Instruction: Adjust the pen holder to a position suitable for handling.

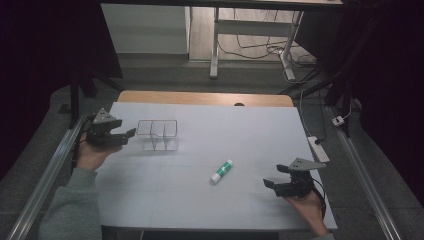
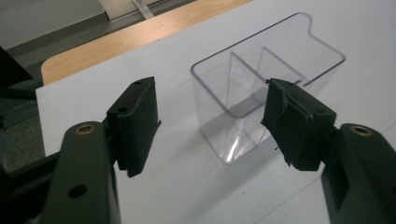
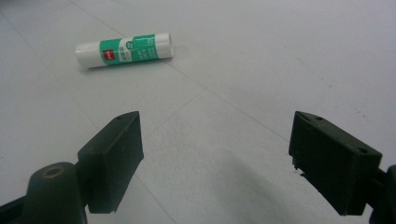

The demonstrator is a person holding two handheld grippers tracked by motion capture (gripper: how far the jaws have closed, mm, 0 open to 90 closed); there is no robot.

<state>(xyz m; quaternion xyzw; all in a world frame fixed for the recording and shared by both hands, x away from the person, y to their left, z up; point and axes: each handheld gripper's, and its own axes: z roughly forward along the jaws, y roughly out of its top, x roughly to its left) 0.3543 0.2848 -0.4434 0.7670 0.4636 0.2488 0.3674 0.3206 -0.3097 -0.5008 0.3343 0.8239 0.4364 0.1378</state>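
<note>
Left gripper (image 1: 131, 133) — jaws apart, empty — sits just beside the clear divided container (image 1: 158, 135). Right gripper (image 1: 272, 176), jaws apart, faces the glue stick (image 1: 221, 171) lying mid-table — well apart.

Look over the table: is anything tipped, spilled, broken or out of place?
Nothing stands out. The clear divided holder stands upright and looks empty, the glue stick lies on its side, capped, on the white table, and nothing looks spilled or broken.
</note>
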